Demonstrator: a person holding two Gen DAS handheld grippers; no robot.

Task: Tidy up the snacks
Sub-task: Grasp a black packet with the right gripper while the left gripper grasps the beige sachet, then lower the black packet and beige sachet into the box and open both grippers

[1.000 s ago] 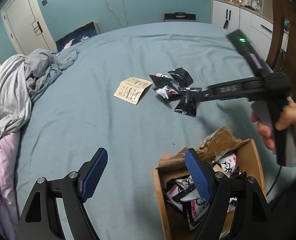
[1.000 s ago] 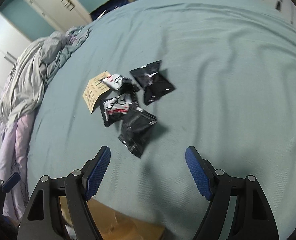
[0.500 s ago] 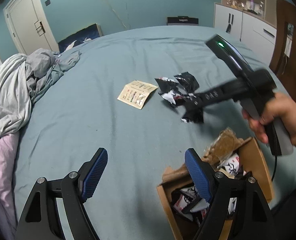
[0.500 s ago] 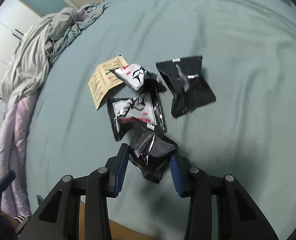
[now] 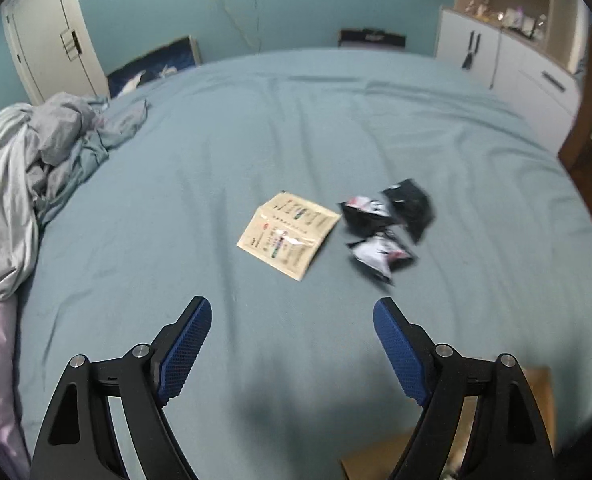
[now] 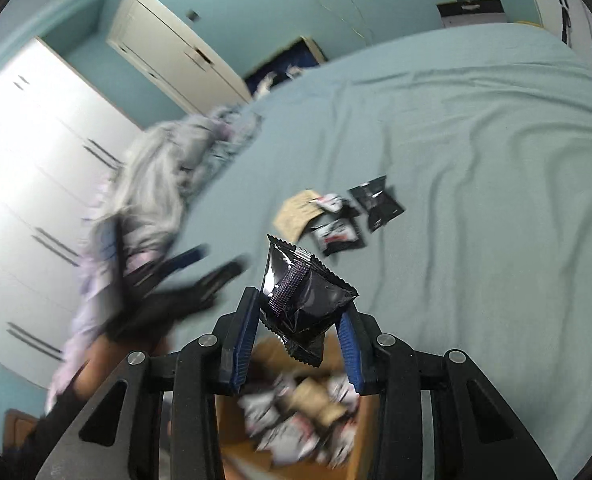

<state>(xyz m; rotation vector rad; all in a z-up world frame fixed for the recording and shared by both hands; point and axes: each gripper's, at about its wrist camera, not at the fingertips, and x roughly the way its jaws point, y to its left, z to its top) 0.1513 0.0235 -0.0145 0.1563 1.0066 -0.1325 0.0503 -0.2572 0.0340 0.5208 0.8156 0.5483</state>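
My right gripper point(image 6: 298, 320) is shut on a black snack packet point(image 6: 302, 298) and holds it above the open cardboard box point(image 6: 296, 408), which has several packets inside. On the bed lie a tan sachet point(image 5: 287, 233) and three black and white snack packets point(image 5: 382, 227); they also show in the right wrist view point(image 6: 344, 216). My left gripper point(image 5: 291, 344) is open and empty, low over the bed, in front of the tan sachet. It appears blurred in the right wrist view point(image 6: 199, 268). A corner of the box point(image 5: 376, 460) shows at the bottom right of the left wrist view.
A crumpled grey and pink duvet point(image 5: 27, 184) lies along the left side of the bed. A white cabinet point(image 5: 508, 60) stands at the far right and a door point(image 5: 43, 52) at the far left. The blue sheet point(image 5: 296, 120) covers the bed.
My right gripper closed on the black packet, lifted it off the bed and carried it back over the box. My left gripper swung forward toward the tan sachet, away from the box.
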